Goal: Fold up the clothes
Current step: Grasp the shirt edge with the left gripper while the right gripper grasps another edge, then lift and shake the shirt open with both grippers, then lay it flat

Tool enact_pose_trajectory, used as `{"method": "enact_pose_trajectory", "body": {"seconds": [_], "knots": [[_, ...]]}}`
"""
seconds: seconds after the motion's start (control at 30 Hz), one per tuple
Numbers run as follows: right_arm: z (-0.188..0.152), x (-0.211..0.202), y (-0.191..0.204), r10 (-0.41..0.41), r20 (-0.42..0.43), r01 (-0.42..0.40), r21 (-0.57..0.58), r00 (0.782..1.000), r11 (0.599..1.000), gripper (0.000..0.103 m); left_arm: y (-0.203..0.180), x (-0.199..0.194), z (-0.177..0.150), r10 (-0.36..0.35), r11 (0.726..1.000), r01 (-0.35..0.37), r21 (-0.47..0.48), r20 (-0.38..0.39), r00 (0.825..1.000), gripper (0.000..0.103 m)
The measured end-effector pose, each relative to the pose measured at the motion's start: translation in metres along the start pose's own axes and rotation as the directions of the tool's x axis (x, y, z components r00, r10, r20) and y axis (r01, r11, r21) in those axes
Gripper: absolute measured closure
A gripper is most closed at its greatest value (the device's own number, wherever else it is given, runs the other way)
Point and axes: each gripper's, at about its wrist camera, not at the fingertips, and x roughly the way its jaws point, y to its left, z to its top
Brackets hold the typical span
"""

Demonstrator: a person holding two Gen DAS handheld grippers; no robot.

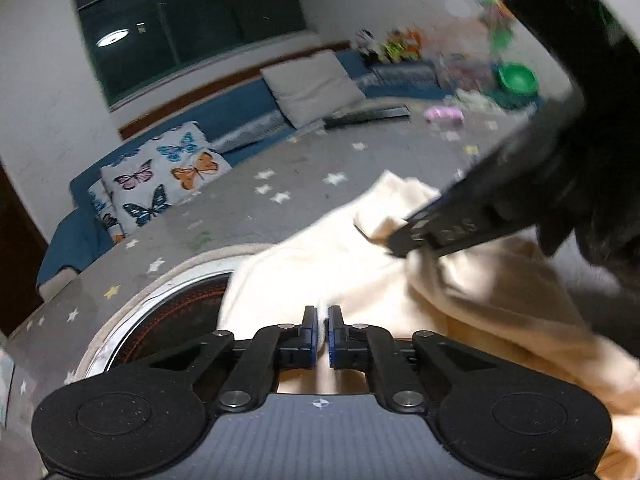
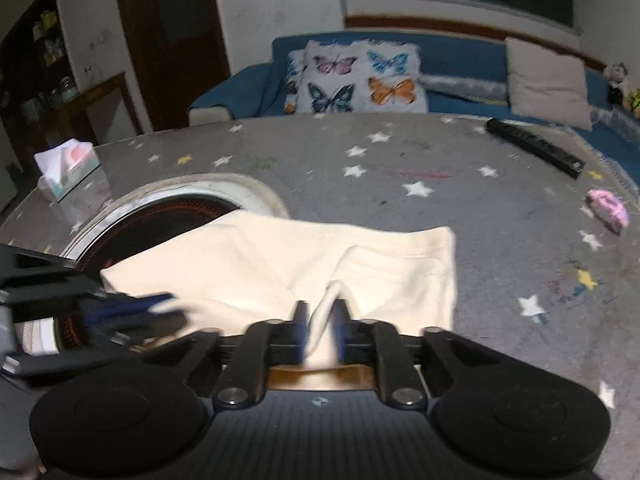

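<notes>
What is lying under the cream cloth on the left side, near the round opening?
The cream cloth covers part of a round dark burner with red rings, set in the star-patterned table cover. Its other part is hidden by the cloth. Both grippers pinch the near edge.

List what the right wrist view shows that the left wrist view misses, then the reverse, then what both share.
Only the right wrist view: a white tissue box with a pink and green print at the table's left edge, and a dark wooden door.

Only the left wrist view: a green plastic bowl among clutter, and a round ceiling light reflected in the window.

Both: the cream fabric garment, pinched by the left gripper and the right gripper, the grey star-patterned tablecloth, and the butterfly-print cushion.
</notes>
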Motion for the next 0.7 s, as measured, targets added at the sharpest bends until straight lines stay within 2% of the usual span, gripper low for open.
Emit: {"method": "enact_pose_trajectory", "body": {"seconds": [0.13, 0.27, 0.37, 0.5, 0.63, 0.7], "knots": [[-0.003, -0.033, -0.014, -0.009, 0.077, 0.005, 0.050, 0.997, 0.999, 0.097, 0.026, -0.028, -0.001, 0.056, 0.987, -0.050, -0.155, 0.033, 0.998, 0.098], [-0.015, -0.073, -0.033, -0.048, 0.144, 0.036, 0.087, 0.988, 0.996, 0.097, 0.056, -0.071, -0.013, 0.142, 0.945, -0.118, -0.303, 0.058, 0.988, 0.098], [-0.029, -0.103, -0.054, -0.100, 0.185, 0.075, 0.137, 0.978, 0.988, 0.097, 0.080, -0.107, -0.030, 0.210, 0.895, -0.170, -0.412, 0.054, 0.976, 0.098], [-0.056, -0.135, -0.085, -0.187, 0.205, 0.139, 0.226, 0.961, 0.964, 0.097, 0.108, -0.147, -0.064, 0.291, 0.816, -0.246, -0.523, 0.005, 0.957, 0.098], [-0.085, -0.156, -0.118, -0.273, 0.189, 0.202, 0.326, 0.943, 0.923, 0.097, 0.131, -0.179, -0.100, 0.310, 0.735, -0.270, -0.623, -0.046, 0.950, 0.098], [-0.099, -0.158, -0.129, -0.297, 0.162, 0.224, 0.362, 0.941, 0.905, 0.097, 0.138, -0.188, -0.115, 0.290, 0.701, -0.266, -0.662, -0.076, 0.954, 0.098]]}}
